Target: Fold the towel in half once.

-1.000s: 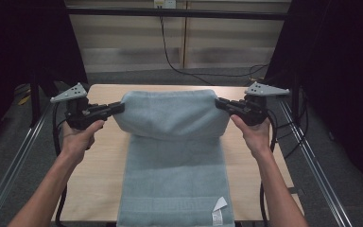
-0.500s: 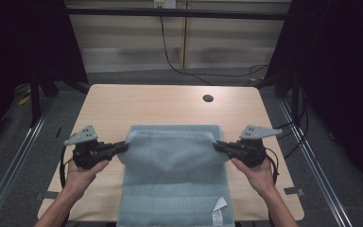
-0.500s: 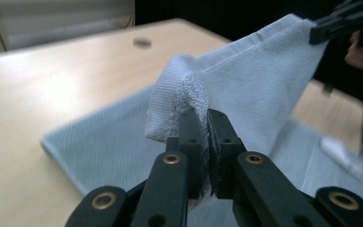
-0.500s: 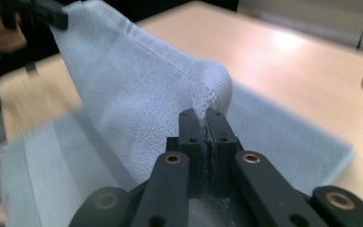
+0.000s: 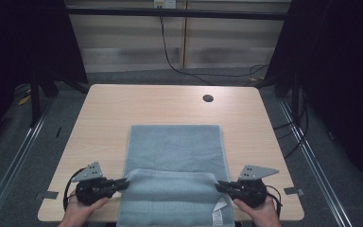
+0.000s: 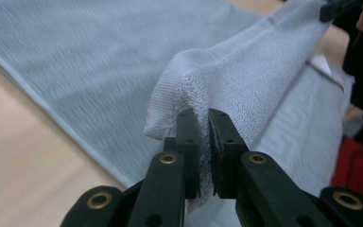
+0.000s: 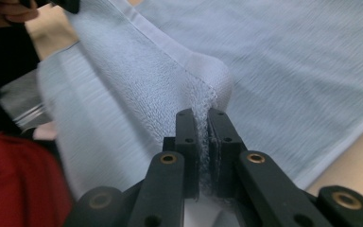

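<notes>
A grey-blue towel (image 5: 175, 151) lies along the middle of the wooden table (image 5: 104, 113), its near part folded back on itself near the front edge. My left gripper (image 5: 122, 182) is shut on the fold's left corner; in the left gripper view the terry cloth (image 6: 227, 80) bunches between the jaws of my left gripper (image 6: 204, 118). My right gripper (image 5: 219, 187) is shut on the fold's right corner, and the right gripper view shows the towel's hem (image 7: 189, 66) pinched in my right gripper (image 7: 203, 118). A white label (image 5: 219, 215) hangs at the towel's near right.
A round cable hole (image 5: 208, 98) sits in the table's far right part. Bare wood lies to both sides of the towel and beyond it. Metal rails (image 5: 19, 156) run along the floor on either side. A black cable (image 5: 170, 56) hangs behind the table.
Both grippers have pulled the towel's held edge from the far side of the table toward the front edge and lowered it, leaving the far part of the towel flat.
</notes>
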A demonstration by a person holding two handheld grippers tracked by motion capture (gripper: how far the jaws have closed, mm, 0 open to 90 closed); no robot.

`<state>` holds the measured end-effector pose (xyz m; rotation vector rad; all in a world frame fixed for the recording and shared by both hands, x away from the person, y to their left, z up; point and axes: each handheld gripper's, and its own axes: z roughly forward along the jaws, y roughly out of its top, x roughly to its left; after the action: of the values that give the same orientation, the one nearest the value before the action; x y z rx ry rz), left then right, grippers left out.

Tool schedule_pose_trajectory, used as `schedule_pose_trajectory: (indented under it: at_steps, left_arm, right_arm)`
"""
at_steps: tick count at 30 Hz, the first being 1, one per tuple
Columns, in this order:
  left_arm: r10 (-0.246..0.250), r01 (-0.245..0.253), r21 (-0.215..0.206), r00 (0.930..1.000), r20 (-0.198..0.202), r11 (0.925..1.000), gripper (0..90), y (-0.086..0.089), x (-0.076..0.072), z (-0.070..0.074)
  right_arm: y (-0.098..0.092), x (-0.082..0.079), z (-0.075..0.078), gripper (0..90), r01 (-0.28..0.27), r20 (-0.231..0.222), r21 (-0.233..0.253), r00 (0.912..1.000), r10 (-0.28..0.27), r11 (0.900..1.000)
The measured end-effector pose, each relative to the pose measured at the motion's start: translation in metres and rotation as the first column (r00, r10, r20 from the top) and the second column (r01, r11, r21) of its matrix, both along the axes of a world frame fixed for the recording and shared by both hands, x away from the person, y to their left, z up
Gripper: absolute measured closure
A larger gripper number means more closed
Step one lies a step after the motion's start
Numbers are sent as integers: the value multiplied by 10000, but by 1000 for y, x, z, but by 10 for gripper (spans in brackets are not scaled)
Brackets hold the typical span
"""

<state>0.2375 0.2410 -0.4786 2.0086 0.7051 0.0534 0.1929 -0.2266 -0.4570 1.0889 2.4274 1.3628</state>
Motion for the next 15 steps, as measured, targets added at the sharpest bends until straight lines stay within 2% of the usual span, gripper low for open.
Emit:
schedule_pose_trajectory:
  at_steps: [1, 2, 5, 6, 10, 12, 14, 15]
  left_arm:
    - [-125, 126, 54, 9997, -189, 9999, 831, -1, -4, -3]
    - [-262, 268, 213, 9992, -306, 9994, 827, -1, -11, -6]
    - [-382, 406, 457, 9979, -520, 9981, 814, -1, -16, -3]
    - [-780, 806, 324, 9943, -725, 9962, 802, 0, -22, -1]
    - [-1051, 1082, 444, 9923, -660, 9931, 760, 1, -33, 2]
    - [-1098, 1111, 278, 9930, -423, 9934, 729, 3, -39, 5]
    - [-1001, 998, -160, 9947, -250, 9949, 666, 9, -41, 12]
    - [-987, 978, -362, 9949, -220, 9945, 666, 11, -40, 15]
  right_arm:
    - [1, -10, -8, 824, -174, -352, -87, 9992, 170, 9998]
    - [1, -15, -11, 815, -236, -424, -291, 9989, 223, 9993]
    - [-1, -27, -14, 795, -546, -872, -559, 9950, 496, 9969]
    - [-2, -31, -14, 791, -513, -883, -576, 9950, 461, 9970]
    - [-6, -40, -14, 737, -709, -1097, -597, 9919, 641, 9957]
    - [-10, -46, -10, 710, -792, -1191, -427, 9901, 736, 9959]
    - [-16, -51, -3, 680, -663, -959, -192, 9933, 642, 9976]
    - [-17, -50, -1, 676, -554, -856, -149, 9949, 539, 9984]
